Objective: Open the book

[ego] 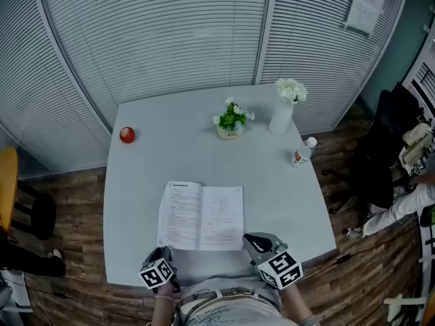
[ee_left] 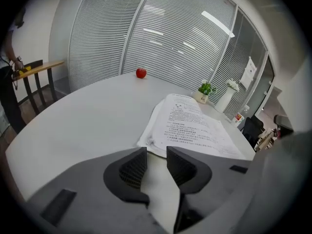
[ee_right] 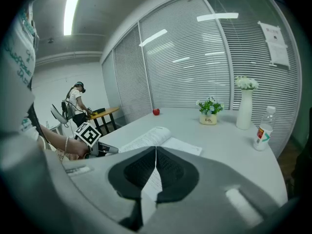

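Lying open and face up, the book [ego: 201,216] sits near the front edge of the white table [ego: 136,182]. The left gripper [ee_left: 156,161] hovers just short of it, jaws spread and empty. The right gripper [ee_right: 154,152] has its jaws pressed together at the book's near-right corner.

I am in an office meeting room: slatted blinds [ego: 170,39] cover glass partition walls around my white table [ego: 146,161], a notice [ego: 368,5] hangs on one panel, strip lights [ee_right: 71,11] glow overhead.

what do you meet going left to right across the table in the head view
apple → book → vase → bottle; the plant is left out, since it overlaps the book's right side
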